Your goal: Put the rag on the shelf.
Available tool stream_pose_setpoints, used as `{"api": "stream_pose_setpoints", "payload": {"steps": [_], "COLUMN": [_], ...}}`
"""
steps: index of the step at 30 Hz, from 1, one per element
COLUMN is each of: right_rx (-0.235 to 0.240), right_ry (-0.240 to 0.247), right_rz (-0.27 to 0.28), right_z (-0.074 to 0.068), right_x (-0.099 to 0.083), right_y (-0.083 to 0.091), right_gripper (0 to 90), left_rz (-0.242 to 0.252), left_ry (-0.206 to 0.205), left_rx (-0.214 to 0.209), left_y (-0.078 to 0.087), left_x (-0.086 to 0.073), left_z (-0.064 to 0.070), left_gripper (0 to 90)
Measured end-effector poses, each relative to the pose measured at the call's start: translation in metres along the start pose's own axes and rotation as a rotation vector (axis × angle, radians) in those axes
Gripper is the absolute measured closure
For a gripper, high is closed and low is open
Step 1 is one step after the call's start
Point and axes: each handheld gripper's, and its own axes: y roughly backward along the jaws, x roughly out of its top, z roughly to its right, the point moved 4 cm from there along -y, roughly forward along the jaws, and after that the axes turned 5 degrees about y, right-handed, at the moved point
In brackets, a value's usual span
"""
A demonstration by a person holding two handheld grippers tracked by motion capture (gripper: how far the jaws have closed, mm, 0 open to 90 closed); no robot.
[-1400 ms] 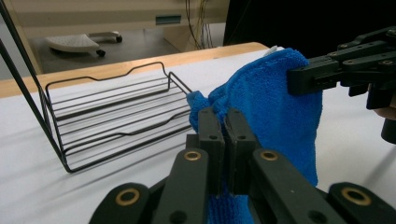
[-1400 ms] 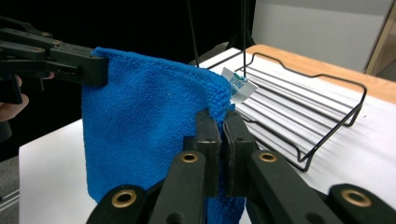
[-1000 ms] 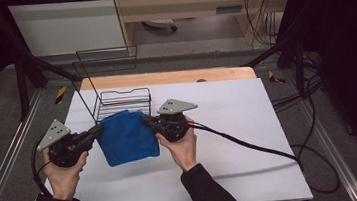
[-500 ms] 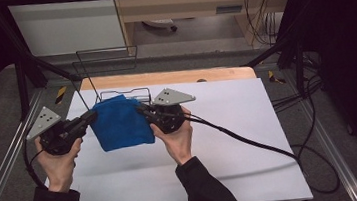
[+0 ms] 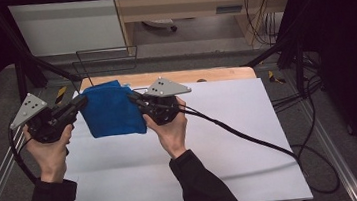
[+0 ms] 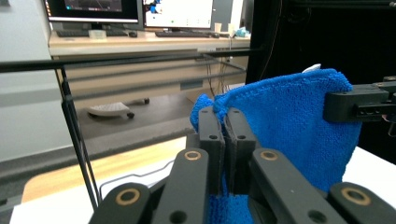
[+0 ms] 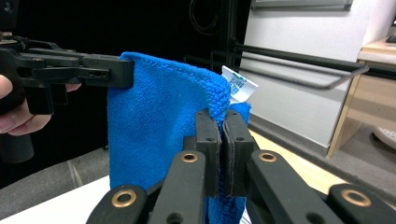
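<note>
Overhead, the blue cloth hangs left of centre between the left gripper and right gripper, both clamped on its top corners, while the right gripper view reveals a white tag.

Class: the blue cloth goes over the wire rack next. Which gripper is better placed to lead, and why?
Neither clearly: left gripper and right gripper each clamp a top corner of the blue cloth before the wire rack.

A: Lighting, high view: overhead light is brightening the white table; corners are falling dark.

B: Sharpness, gripper views: blue cloth is showing crisp weave; monitors at upper left are blurring and glaring slightly.
</note>
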Motion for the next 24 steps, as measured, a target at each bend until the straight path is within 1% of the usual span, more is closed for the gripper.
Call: {"api": "stream_pose_setpoints", "payload": {"steps": [1, 6, 8, 12, 14, 15, 16, 17, 18, 23, 24], "right_rx": [-0.004, -0.016, -0.02, -0.023, -0.026, -0.026, -0.031, -0.031, -0.035, -0.041, -0.046], "right_ry": [0.008, 0.01, 0.013, 0.021, 0.029, 0.029, 0.034, 0.034, 0.036, 0.035, 0.04], "right_rz": [0.012, 0.033, 0.039, 0.051, 0.055, 0.055, 0.06, 0.06, 0.067, 0.085, 0.091], "right_z": [0.001, 0.003, 0.004, 0.004, 0.005, 0.005, 0.006, 0.006, 0.006, 0.009, 0.009], "right_x": [0.004, 0.013, 0.017, 0.025, 0.03, 0.03, 0.035, 0.035, 0.04, 0.049, 0.054], "right_y": [0.0, 0.0, 0.0, -0.002, -0.004, -0.004, -0.005, -0.005, -0.006, -0.008, -0.009], "right_gripper": [87.4, 87.4, 87.4, 87.4, 87.4, 87.4, 87.4, 87.4, 87.4, 87.4, 87.4], "left_rz": [0.006, 0.026, 0.036, 0.045, 0.051, 0.055, 0.058, 0.062, 0.067, 0.085, 0.087], "left_ry": [0.002, 0.0, 0.008, 0.007, 0.005, 0.005, 0.005, 0.007, 0.008, 0.005, 0.004], "left_rx": [0.0, 0.005, 0.004, 0.013, 0.017, 0.019, 0.021, 0.022, 0.022, 0.028, 0.03], "left_y": [0.0, -0.001, -0.002, -0.004, -0.005, -0.005, -0.005, -0.005, -0.005, -0.005, -0.005], "left_x": [0.002, 0.01, 0.013, 0.021, 0.025, 0.028, 0.03, 0.032, 0.035, 0.047, 0.049], "left_z": [0.0, -0.001, -0.002, -0.004, -0.005, -0.005, -0.006, -0.006, -0.007, -0.009, -0.01], "left_gripper": [87.2, 87.2, 87.2, 87.2, 87.2, 87.2, 87.2, 87.2, 87.2, 87.2, 87.2]}}
